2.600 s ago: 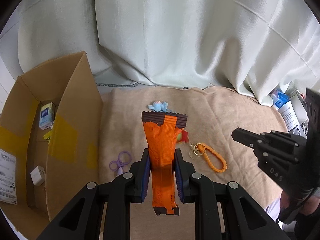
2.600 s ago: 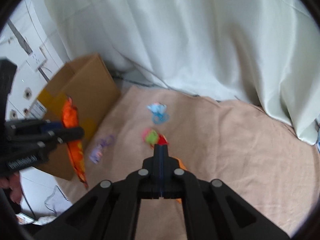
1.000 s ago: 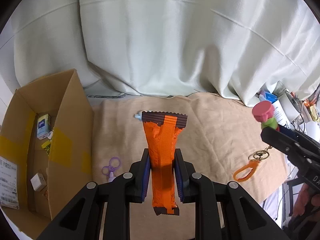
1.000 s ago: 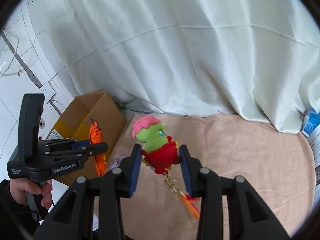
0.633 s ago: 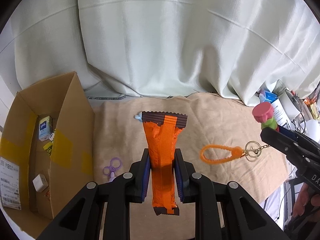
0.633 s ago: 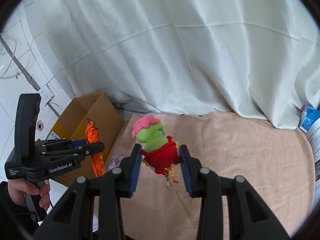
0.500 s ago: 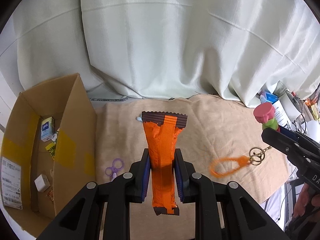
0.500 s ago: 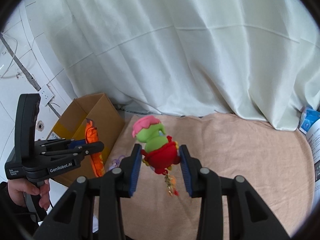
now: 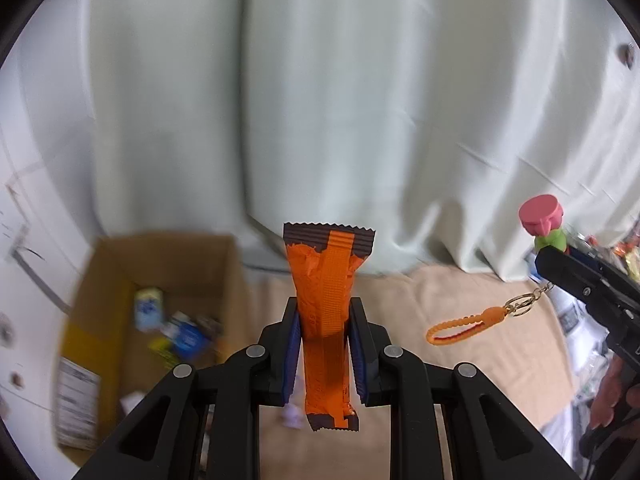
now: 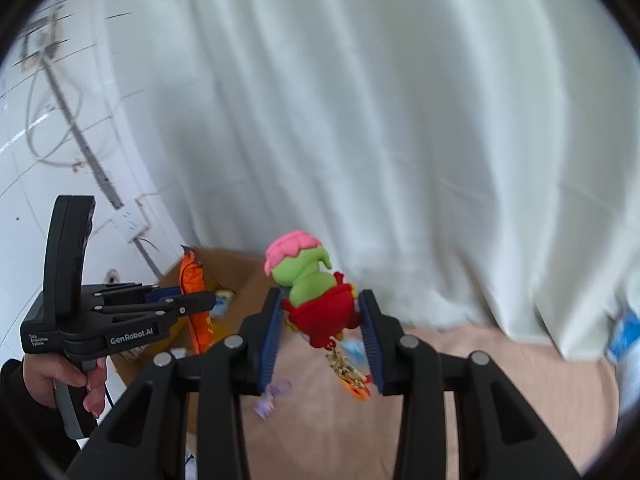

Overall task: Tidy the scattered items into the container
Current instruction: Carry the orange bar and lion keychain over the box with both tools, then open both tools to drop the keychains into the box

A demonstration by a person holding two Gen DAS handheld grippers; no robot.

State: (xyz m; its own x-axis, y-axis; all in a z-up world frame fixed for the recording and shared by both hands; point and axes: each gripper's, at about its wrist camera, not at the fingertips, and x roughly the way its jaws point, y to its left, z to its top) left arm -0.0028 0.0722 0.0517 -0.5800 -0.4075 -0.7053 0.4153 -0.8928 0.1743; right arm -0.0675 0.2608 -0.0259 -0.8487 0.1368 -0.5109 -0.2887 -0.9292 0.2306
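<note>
1. Both grippers have swung toward the cardboard box (image 9: 152, 280) since half a second ago; my left gripper (image 9: 324, 344) stays clamped on the orange wrapper (image 9: 326, 312).
2. My right gripper (image 10: 320, 332) pinches the plush keychain (image 10: 308, 280), its orange strap (image 9: 464, 324) dangling free.
3. That swinging strap could snag the box wall, I judge.
4. Purple scissors (image 10: 274, 396) lie on the tan cloth (image 9: 480, 360).

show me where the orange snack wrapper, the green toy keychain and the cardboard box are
orange snack wrapper (image 9: 326, 280), left wrist view, on its ribbed centre seam
green toy keychain (image 10: 308, 284), right wrist view, on the green body
cardboard box (image 9: 160, 256), left wrist view, on the inner back wall
</note>
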